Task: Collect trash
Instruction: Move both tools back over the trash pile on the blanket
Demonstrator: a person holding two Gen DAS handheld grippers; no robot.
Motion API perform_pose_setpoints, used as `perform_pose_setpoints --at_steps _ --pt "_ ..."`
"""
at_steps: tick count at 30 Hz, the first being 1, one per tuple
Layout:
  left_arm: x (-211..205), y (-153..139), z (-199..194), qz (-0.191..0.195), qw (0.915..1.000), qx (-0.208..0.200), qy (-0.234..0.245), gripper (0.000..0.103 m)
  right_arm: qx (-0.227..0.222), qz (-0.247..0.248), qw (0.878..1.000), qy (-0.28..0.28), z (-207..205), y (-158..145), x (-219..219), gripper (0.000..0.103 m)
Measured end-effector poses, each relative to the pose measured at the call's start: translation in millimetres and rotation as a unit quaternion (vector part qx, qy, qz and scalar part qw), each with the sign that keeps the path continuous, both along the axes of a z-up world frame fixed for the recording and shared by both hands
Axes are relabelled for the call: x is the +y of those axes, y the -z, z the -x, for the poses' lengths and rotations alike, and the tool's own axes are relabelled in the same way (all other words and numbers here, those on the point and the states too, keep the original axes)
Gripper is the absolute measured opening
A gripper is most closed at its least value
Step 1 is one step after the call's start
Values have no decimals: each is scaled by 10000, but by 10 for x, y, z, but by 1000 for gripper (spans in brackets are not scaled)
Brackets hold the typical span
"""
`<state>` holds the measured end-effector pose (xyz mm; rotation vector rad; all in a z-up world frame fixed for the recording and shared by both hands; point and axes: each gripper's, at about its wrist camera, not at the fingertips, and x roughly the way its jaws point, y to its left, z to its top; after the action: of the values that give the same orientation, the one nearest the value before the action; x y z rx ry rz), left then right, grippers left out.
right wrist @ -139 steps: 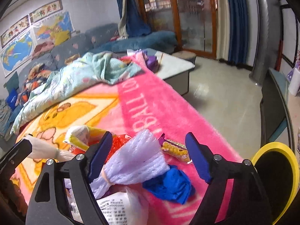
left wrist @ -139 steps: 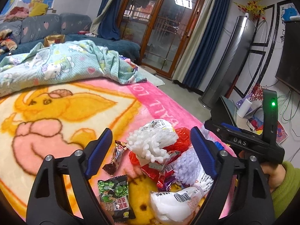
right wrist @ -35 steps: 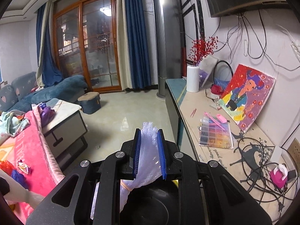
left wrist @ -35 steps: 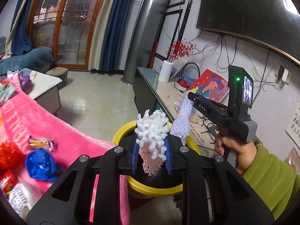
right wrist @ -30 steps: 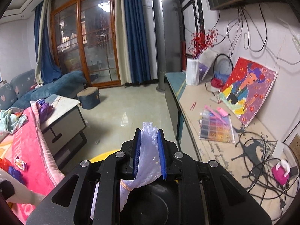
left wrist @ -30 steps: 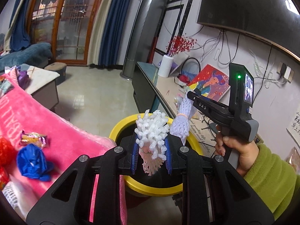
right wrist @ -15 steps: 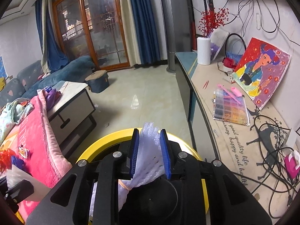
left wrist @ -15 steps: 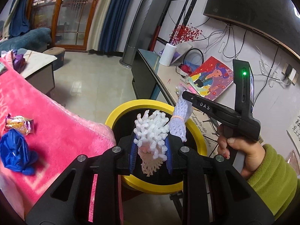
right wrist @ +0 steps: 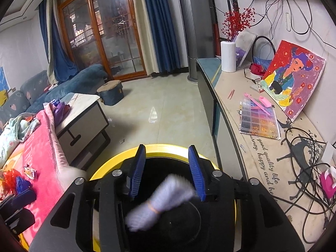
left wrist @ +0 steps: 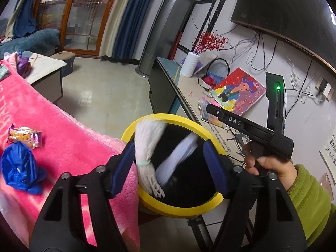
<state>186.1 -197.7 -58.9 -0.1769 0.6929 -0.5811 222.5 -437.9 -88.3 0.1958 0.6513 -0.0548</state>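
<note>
Both grippers are over the yellow-rimmed black bin (left wrist: pixel 178 210). My left gripper (left wrist: pixel 169 168) is open, and a white foam net (left wrist: pixel 145 153) drops, blurred, from it into the bin. My right gripper (right wrist: pixel 167 172) is open, and a pale purple foam net (right wrist: pixel 161 201) falls blurred below it into the bin (right wrist: pixel 155 148); this net also shows in the left wrist view (left wrist: pixel 178 157). A blue plastic bag (left wrist: pixel 19 168) and a candy wrapper (left wrist: pixel 24 136) lie on the pink blanket (left wrist: pixel 73 142).
A long cabinet (right wrist: pixel 231 109) with a white vase (right wrist: pixel 228 56), a painting (right wrist: pixel 294 77) and cables runs along the right wall. A low table (right wrist: pixel 84 115) stands beyond the blanket. The person's right hand (left wrist: pixel 268 166) holds the right gripper's handle.
Both grippers have opened over the bin and let go of their foam nets, which are now falling into it.
</note>
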Motion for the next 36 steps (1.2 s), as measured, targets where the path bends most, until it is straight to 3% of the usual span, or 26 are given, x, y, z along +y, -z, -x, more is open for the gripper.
perform_pose_setpoints --at_steps 13,21,36 --pt "405 -199 110 -80 9968 -191 -777 88 -256 -218 9993 -133 155 -236 190 52" --pt "796 -411 256 -215 9882 -609 -1389 89 -349 -417 9971 -541 253 -455 549 56" --pt "1426 -647 524 -349 9676 -1104 -2243 89 -675 -234 9849 -1580 571 -765 1454 64"
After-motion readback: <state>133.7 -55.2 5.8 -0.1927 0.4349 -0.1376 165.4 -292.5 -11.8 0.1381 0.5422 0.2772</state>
